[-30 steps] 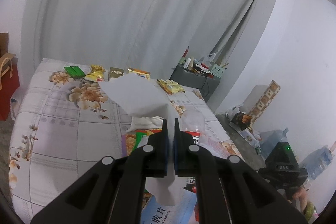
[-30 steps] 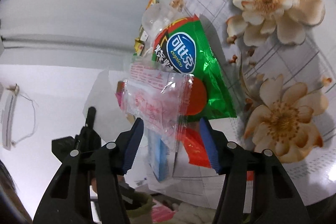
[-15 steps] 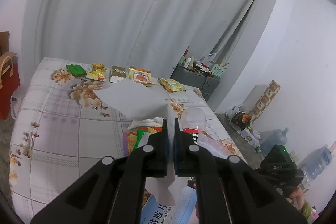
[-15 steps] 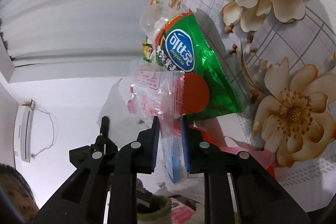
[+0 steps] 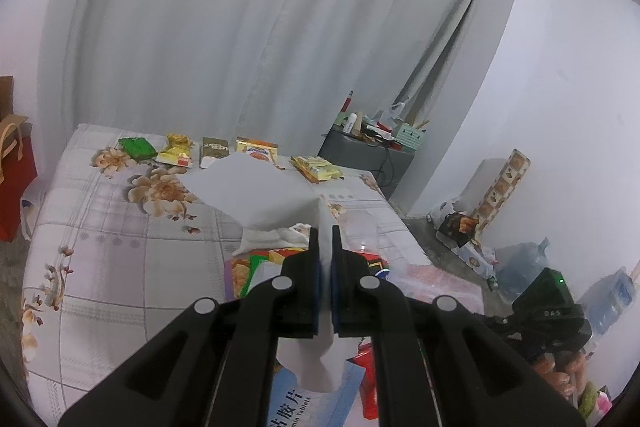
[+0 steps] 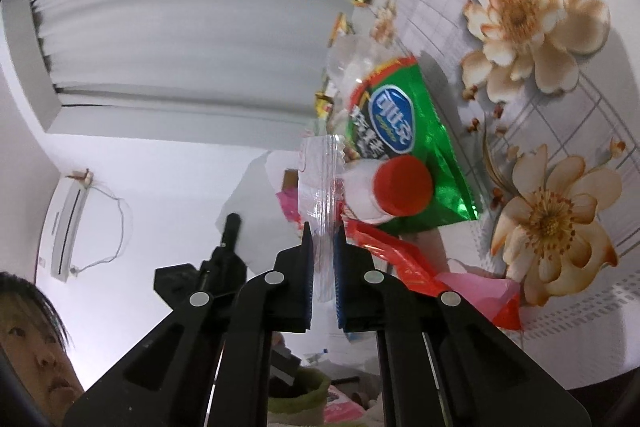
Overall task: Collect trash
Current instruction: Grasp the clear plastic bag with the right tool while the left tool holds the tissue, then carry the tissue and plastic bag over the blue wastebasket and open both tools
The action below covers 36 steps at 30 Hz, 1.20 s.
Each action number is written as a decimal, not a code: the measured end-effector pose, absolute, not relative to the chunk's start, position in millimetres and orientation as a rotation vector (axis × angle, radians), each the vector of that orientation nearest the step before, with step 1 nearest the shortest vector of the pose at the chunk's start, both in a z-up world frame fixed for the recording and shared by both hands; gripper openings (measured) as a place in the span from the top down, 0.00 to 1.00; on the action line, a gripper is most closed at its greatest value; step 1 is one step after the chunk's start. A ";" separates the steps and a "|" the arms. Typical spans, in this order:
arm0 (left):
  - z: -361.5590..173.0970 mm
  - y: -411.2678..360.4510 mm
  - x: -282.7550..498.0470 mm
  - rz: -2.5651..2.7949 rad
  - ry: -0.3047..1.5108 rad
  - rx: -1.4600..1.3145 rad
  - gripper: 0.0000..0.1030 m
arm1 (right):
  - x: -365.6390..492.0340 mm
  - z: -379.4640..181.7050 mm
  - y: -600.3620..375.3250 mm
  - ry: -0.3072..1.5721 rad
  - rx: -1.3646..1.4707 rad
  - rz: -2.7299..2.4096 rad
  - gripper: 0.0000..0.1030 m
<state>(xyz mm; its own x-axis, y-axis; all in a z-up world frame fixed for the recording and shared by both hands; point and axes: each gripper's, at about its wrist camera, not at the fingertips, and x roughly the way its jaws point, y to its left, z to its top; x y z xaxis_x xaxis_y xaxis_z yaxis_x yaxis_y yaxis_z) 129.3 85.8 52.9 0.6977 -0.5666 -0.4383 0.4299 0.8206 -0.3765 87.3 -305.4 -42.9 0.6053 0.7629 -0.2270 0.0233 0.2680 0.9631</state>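
The right gripper (image 6: 323, 227) is closing, pads pinching a clear plastic wrapper (image 6: 320, 179) that stands up straight ahead of its fingertips. Just right of that lie a red-capped bottle (image 6: 394, 185) and green snack bag (image 6: 404, 131). The left gripper (image 5: 325, 229) is clamped on a white paper sheet (image 5: 256, 193) draped ahead over the bed (image 5: 120, 267).
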 end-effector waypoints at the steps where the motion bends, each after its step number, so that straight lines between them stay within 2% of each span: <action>1: 54.3 83.7 128.7 -0.564 0.570 -0.251 0.96 | 85.9 -39.7 -307.8 0.783 1.209 0.587 0.93; 13: 69.6 43.6 118.4 -0.629 0.566 -0.176 0.96 | 55.8 -26.0 -360.1 0.637 1.214 0.558 0.93; 21: 80.4 -26.2 109.3 -0.759 0.572 -0.085 0.96 | -5.4 -27.1 -435.0 0.484 1.248 0.374 0.93; 28: 83.5 -141.6 98.1 -0.926 0.628 0.057 0.96 | -97.7 -42.2 -516.4 0.332 1.289 0.046 0.93; 36: 57.3 -307.2 66.5 -1.147 0.675 0.325 0.96 | -167.8 -90.9 -567.0 0.365 1.338 -0.374 0.93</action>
